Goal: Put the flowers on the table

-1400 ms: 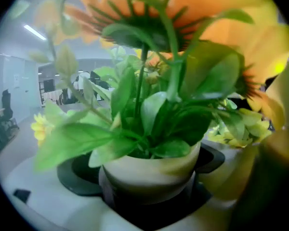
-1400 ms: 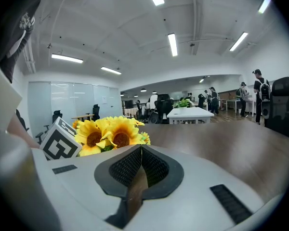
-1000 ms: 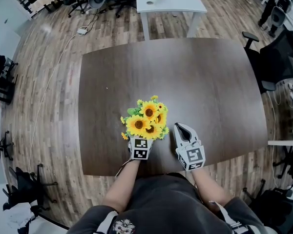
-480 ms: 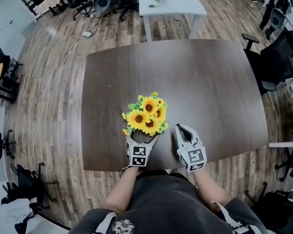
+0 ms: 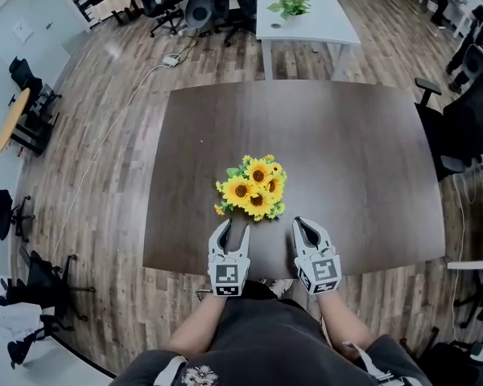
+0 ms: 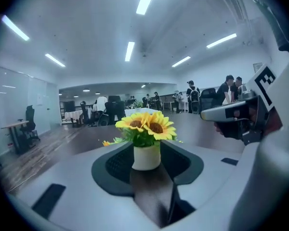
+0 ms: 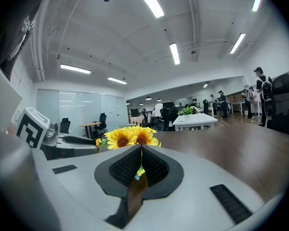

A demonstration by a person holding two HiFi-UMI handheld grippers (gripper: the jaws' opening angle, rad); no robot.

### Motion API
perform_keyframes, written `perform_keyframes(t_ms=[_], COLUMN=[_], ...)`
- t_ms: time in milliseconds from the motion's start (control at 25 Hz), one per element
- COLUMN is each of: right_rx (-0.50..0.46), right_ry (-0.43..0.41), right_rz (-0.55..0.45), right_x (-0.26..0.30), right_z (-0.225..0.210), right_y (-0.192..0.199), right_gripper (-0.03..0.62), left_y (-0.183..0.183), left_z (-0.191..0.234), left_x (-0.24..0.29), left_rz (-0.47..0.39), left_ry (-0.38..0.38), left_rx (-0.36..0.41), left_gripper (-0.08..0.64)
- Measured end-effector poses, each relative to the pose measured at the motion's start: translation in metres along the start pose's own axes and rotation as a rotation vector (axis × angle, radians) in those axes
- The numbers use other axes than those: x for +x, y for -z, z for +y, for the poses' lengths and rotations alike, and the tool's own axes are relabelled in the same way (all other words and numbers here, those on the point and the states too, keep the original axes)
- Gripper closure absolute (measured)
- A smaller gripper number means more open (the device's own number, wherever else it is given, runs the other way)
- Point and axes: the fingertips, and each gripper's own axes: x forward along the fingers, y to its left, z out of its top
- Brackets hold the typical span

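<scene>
Potted sunflowers stand on the table just beyond the left gripper, its part-open jaws closing empty; the right gripper has its jaws together.

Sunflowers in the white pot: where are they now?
In the head view the sunflowers stand on the dark table, left of centre toward its near edge, just beyond the left gripper, whose fingers are closing with nothing between them.
</scene>
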Motion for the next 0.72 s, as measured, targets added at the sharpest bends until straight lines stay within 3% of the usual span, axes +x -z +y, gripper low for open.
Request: perform_keyframes(t_ms=[160, 440, 720], right_rx=[0.019, -0.001, -0.048], right_ry=[0.002, 0.027, 0.056], right_rz=[0.007, -0.022, -0.077], right_x=[-0.003, -0.003, -0.004], right_z=[0.004, 0.005, 0.022], right_y=[0.008, -0.008, -0.048], right_gripper=[0.569, 0.569, 0.569], left_y=[-0.023, -0.046, -0.067], left_z=[0.006, 0.009, 0.017], left_x=[-0.014, -0.014, -0.023], left_rz=[-0.036, -0.078, -0.109], left_ry=[-0.033, 0.026, 0.083], left_rx=[0.011, 0.021, 0.021], left_gripper=[0.547, 0.552, 0.552])
